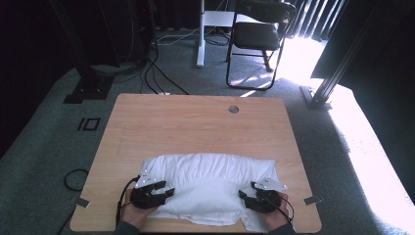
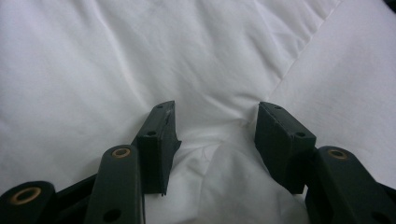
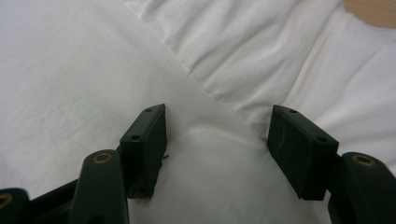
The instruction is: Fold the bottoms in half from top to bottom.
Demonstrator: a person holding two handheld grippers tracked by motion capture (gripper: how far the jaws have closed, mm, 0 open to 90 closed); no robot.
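Table [image 1: 195, 122] of pale wood stretches ahead of my jaws, bare on its far half. White cloth [image 1: 210, 183] lies bunched on the near half, spreading under and between both sets of my jaws. My left gripper [image 1: 159, 190] rests on the cloth's near left corner, jaws wide apart, with a raised fold of the fabric sitting in the gap between them and creases running off beyond their tips. My right gripper [image 1: 252, 193] rests on the near right corner, jaws equally wide, a soft hump of cloth between them, gathered pleats beyond the tips. Neither pair is closed on the fabric.
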